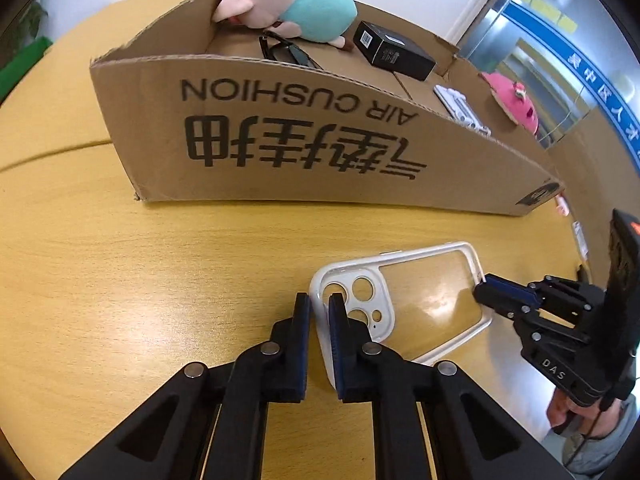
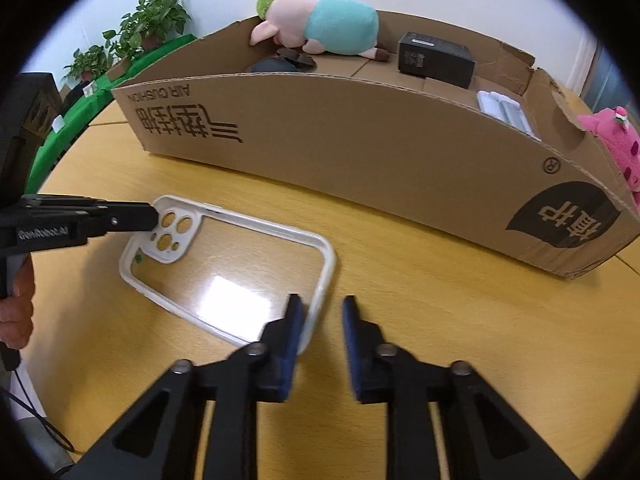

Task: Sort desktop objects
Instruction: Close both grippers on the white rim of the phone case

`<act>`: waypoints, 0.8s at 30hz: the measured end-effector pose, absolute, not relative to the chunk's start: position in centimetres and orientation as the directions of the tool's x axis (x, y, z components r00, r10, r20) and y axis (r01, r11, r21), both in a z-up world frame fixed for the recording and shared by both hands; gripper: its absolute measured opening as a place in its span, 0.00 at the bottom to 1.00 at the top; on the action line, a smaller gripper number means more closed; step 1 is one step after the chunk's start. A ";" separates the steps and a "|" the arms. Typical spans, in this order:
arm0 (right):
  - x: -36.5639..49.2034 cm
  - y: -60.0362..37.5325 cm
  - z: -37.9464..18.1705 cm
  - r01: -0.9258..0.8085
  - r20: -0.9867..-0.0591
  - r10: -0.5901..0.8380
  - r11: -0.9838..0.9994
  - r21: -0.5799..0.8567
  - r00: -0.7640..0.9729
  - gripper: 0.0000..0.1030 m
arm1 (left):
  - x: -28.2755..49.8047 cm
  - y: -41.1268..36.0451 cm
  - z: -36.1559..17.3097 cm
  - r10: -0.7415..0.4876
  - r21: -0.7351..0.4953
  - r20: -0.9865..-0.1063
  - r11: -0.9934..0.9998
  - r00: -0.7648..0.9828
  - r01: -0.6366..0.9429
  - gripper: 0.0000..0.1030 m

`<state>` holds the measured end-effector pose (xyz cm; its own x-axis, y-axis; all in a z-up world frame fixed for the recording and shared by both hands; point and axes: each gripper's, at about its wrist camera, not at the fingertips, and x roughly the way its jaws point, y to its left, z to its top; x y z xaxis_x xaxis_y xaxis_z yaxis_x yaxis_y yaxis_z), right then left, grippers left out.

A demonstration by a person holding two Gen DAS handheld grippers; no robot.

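A clear phone case (image 1: 420, 254) with a white rim lies flat on the wooden table in front of a cardboard box (image 1: 300, 140). My left gripper (image 1: 320, 300) is shut on the rim at the camera-hole end, one finger inside the case and one outside. The right wrist view shows the same grip, with the left gripper (image 2: 154, 218) at the corner of the phone case (image 2: 248, 222). My right gripper (image 1: 480, 290) pinches the opposite short rim. In its own view the right gripper (image 2: 322, 304) straddles that rim, which lies against the left pad.
The long, low cardboard box (image 2: 360, 148) holds a pink-and-teal plush pig (image 2: 320, 24), a black carton (image 2: 436, 58), dark sunglasses (image 1: 288, 54) and a white item (image 2: 504, 110). A pink plush (image 2: 616, 140) sits at its right end. Potted plants (image 2: 148, 24) stand far left.
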<state>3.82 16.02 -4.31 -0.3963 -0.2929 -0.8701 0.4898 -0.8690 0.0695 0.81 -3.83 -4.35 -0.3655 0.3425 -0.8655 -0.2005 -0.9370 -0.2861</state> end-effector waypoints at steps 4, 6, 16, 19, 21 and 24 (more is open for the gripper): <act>3.9 16.4 -4.5 0.479 -0.869 -0.311 -0.872 0.099 -0.386 0.07 | 0.7 -4.1 -4.4 0.350 -0.303 -0.863 -0.936 -0.364 -0.181 0.08; 3.9 16.6 -4.6 0.475 -0.870 -0.323 -0.872 0.120 -0.374 0.07 | 0.7 -4.0 -4.3 0.341 -0.294 -0.866 -0.939 -0.365 -0.179 0.07; 5.0 17.4 -1.9 0.462 -0.831 -0.371 -0.872 0.160 -0.414 0.07 | 1.6 -3.5 -0.2 0.326 -0.259 -0.837 -0.944 -0.441 -0.206 0.06; 5.3 18.0 0.4 0.458 -0.798 -0.390 -0.874 0.163 -0.460 0.07 | 2.1 -3.5 2.4 0.338 -0.254 -0.805 -0.939 -0.488 -0.230 0.06; 5.4 18.4 1.7 0.457 -0.777 -0.402 -0.873 0.167 -0.484 0.07 | 2.2 -3.3 3.7 0.345 -0.254 -0.790 -0.937 -0.507 -0.241 0.06; 5.5 19.0 3.5 0.455 -0.749 -0.411 -0.875 0.164 -0.520 0.07 | 1.9 -2.6 5.8 0.355 -0.238 -0.764 -0.931 -0.539 -0.276 0.06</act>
<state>5.53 19.03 3.50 -0.5198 -0.4106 -0.7491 0.4547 -0.8754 0.1643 1.94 -2.64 5.80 -0.5385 0.3550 -0.7642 -0.2760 -0.9312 -0.2381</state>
